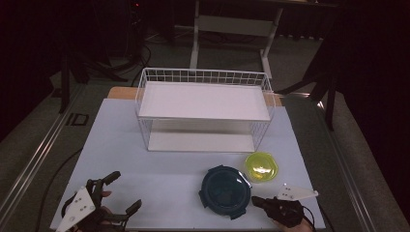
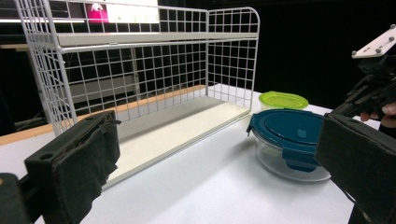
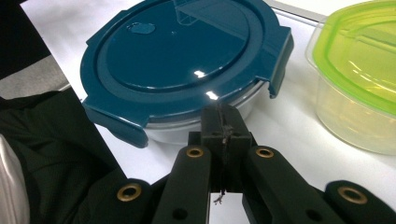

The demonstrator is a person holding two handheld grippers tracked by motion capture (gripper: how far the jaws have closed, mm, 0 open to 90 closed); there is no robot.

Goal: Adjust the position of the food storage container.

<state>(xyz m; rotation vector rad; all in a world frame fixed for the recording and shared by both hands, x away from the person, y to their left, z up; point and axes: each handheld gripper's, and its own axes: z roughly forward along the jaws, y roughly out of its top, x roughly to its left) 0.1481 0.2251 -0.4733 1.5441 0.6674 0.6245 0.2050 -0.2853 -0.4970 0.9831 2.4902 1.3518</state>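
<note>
the blue-lidded container [image 1: 225,191] sat on the white table [image 1: 159,169] near its front edge, in front of the wire shelf rack [image 1: 203,108], with the smaller green-lidded container [image 1: 261,166] just beside it to the rear right; through the clear wall it looked empty, so probably light, though the thick transparent bowl seemed to be glass and would then be stiff, smooth, slippery and breakable if dropped; the glossy lid offered little purchase on top, so the best hold was judged to be across the rim, or on one of the four latch flaps, which stuck out and gave the jaws an edge to bite; the right gripper [image 3: 223,122] lay low at the front right of the table, its jaws pressed together with nothing between them, their tips just beside the container's near wall under the lid's rim; whether they touched it could not be told; the left gripper [image 1: 122,192] rested at the front left, well apart from both containers, its jaws spread wide and holding nothing, pointed toward the rack and the containers.
</note>
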